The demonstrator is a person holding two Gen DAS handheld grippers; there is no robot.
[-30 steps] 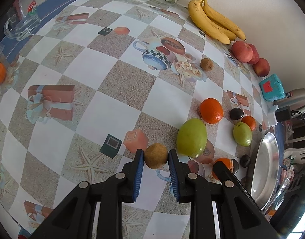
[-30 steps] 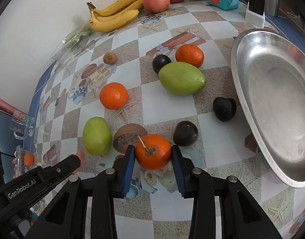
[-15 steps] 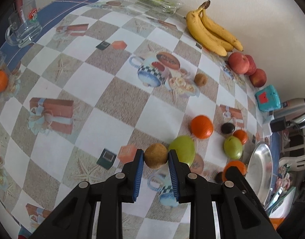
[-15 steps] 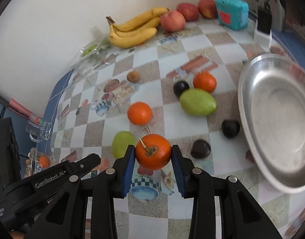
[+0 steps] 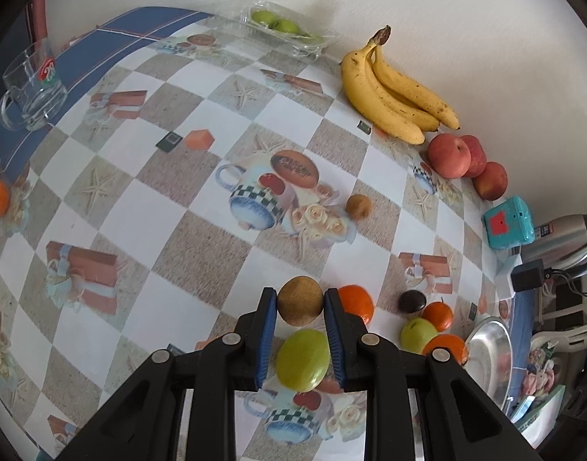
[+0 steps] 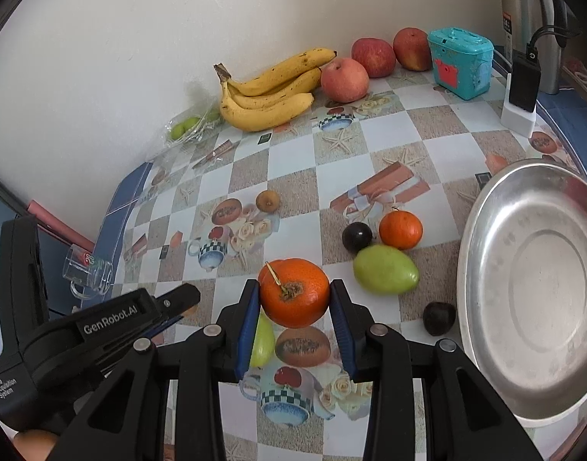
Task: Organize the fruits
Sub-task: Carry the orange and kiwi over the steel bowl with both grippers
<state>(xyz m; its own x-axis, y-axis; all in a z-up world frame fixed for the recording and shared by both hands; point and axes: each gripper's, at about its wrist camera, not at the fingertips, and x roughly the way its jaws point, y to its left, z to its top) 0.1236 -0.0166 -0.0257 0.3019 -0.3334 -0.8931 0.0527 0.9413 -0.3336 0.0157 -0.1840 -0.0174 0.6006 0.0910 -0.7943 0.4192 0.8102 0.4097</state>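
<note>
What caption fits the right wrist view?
Right tool shut on an orange, held above the table beside a bare steel plate.

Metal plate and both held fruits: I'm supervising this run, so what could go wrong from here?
The orange in the right gripper and the brown fruit in the left gripper are round, pinched only at their sides, so either might slip. The metal plate is smooth; fruit dropped there may roll out.
</note>
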